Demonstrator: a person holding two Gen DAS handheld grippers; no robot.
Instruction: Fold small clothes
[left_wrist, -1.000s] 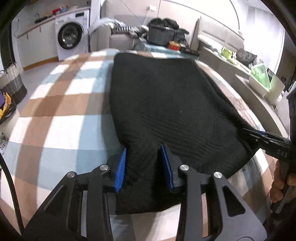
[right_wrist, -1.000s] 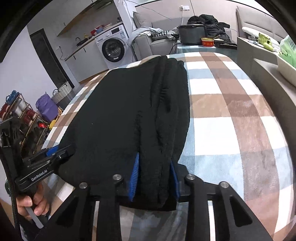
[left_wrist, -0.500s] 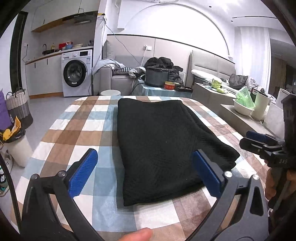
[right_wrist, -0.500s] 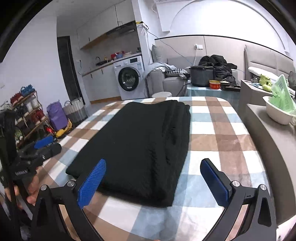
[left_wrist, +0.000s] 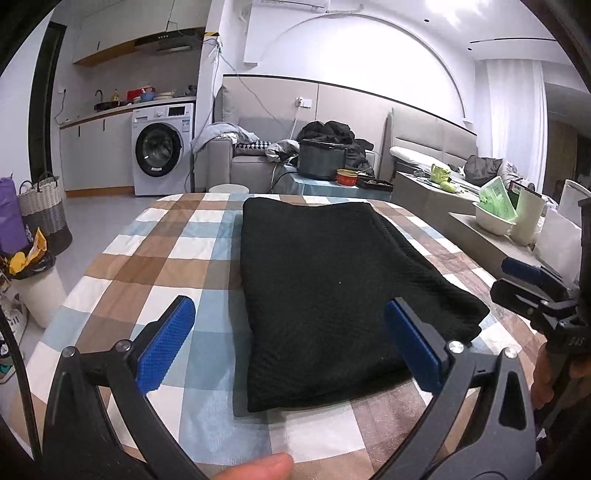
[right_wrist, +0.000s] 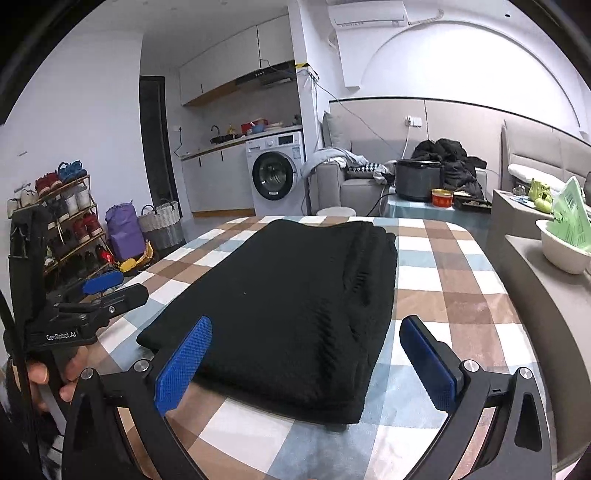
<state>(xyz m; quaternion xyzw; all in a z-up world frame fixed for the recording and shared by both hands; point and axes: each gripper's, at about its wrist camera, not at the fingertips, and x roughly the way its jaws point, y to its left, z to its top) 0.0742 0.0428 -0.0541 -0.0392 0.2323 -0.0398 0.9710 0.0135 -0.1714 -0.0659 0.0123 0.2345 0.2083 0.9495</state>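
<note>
- The checked tablecloth (left_wrist: 155, 266) is filling the lower half of both views, and we're looking at it from a bit higher and further back than a second ago, when both cameras were nosed right down at the cloth's near edge.
- The black knit garment (left_wrist: 332, 280) is lying flat on it as a tidy folded rectangle, running from 12 o'clock down to about 6 in the left wrist view, and nothing is touching it now.
- Our left gripper (left_wrist: 291, 347) is sitting released: a second ago its blue pads were pinching the near hem, its jaws have just been opening, and now they're spread wide at 8 and 4 o'clock, clear of the fabric.
- Same deal with our right gripper (right_wrist: 306, 365): it's let go of the hem too, pads wide apart at 7 and 5 o'clock, cloth beyond them but not gripped.
- A fingertip (left_wrist: 255, 469) is poking in at 6 o'clock in the left view.
- So we're guessing this fold is basically laid down, and we're either done or sizing up one more fold.
</note>
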